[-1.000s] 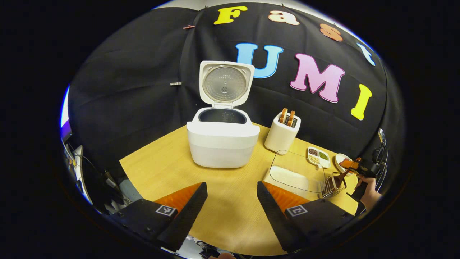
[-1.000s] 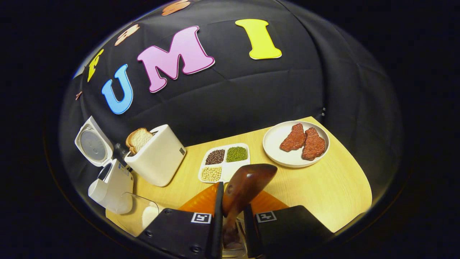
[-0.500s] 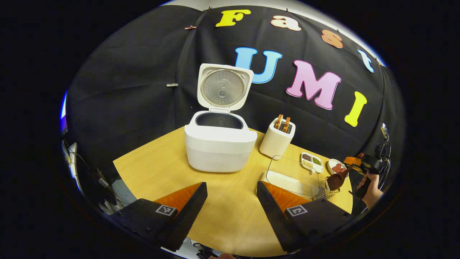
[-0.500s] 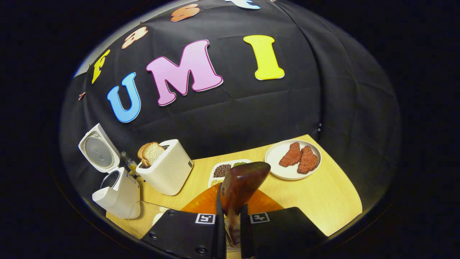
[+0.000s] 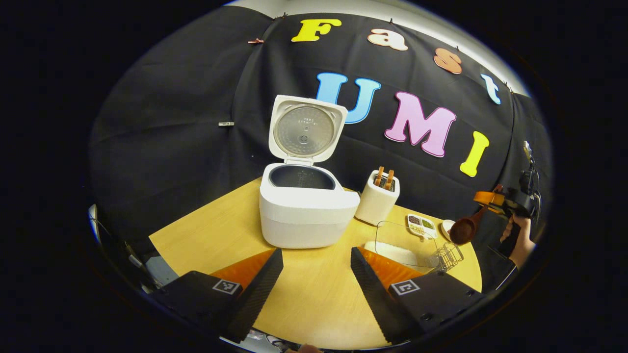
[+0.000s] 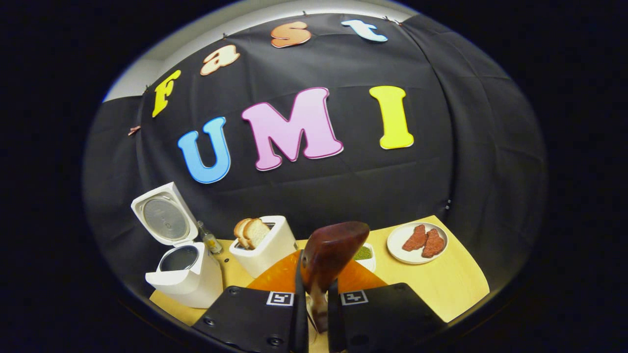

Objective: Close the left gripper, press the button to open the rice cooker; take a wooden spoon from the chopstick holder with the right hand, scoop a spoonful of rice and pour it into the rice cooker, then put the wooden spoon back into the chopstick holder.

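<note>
Our right claw point(image 6: 314, 299), clamped on the wooden spoon point(image 6: 331, 255), hangs above the chopstick holder point(image 5: 445, 256); left claw point(image 5: 316, 274) apart. Next, we would dip low, seemingly into the rice dish point(image 5: 402, 240) at four o'clock of the open rice cooker point(image 5: 306, 208).

White rice cooker point(image 5: 306, 211), lid raised, stands ahead of the left tool point(image 5: 316, 274). Dark wooden spoon point(image 6: 328, 255) is clamped in the right tool point(image 6: 314, 314), bowl up, above the wire chopstick holder point(image 5: 445, 256).
</note>
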Motion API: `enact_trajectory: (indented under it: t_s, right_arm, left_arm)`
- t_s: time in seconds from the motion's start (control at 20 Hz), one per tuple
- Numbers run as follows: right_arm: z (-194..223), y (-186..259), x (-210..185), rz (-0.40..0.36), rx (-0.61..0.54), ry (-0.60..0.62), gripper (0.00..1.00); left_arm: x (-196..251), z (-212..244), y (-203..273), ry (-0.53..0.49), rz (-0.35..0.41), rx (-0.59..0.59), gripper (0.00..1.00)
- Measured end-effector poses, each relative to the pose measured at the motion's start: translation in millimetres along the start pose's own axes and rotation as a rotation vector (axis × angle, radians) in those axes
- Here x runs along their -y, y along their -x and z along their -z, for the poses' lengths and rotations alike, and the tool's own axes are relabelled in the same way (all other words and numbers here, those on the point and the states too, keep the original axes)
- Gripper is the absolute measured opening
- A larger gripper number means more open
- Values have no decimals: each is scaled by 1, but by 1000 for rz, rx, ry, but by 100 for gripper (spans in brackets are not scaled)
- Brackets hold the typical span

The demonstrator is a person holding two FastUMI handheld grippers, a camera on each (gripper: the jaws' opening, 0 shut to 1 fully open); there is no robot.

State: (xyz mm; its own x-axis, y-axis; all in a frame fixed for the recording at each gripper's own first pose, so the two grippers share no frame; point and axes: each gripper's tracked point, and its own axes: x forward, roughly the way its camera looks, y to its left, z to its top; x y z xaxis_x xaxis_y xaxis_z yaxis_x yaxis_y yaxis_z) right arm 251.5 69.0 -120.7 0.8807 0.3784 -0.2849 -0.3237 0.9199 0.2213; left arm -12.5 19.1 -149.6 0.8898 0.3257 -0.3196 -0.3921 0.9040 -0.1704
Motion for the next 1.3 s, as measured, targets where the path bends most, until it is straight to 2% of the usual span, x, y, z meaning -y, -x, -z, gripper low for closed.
enact_trajectory:
  t_s: [0.05,0.1,0.15,0.2,0.25,0.3,0.35,0.55,0.6,0.85,1.1,1.3]
  right_arm:
    - [2,0,-12,-7,1,11,19]
    - [7,-2,-24,-12,1,19,15]
    - [14,-4,-33,-13,-2,29,20]
    - [22,-8,-41,-9,-9,40,19]
    - [33,-11,-47,-4,-17,56,15]
    - [45,-15,-52,0,-26,74,20]
    - [58,-19,-57,3,-33,95,20]
    - [103,-35,-57,50,-40,247,20]
    - [111,-38,-59,59,-33,276,20]
    - [134,-53,-70,95,14,406,20]
    - [158,-61,-82,119,-14,319,20]
    - [175,-58,-113,76,-71,193,20]
  left_arm:
    - [-7,-1,0,4,5,-1,96]
    - [-14,-1,-1,9,8,-5,96]
    - [-21,-3,-2,14,12,-7,96]
    - [-27,-1,-4,18,15,-10,96]
    - [-32,-1,-5,21,24,-13,96]
    - [-36,2,-9,20,31,-20,96]
    - [-40,5,-14,15,39,-30,96]
    - [-56,22,-37,4,73,-68,96]
    - [-57,25,-44,19,83,-75,98]
    - [-64,41,-63,73,126,-110,96]
    - [-76,49,-68,71,132,-131,96]
    - [-82,51,-69,91,125,-144,96]
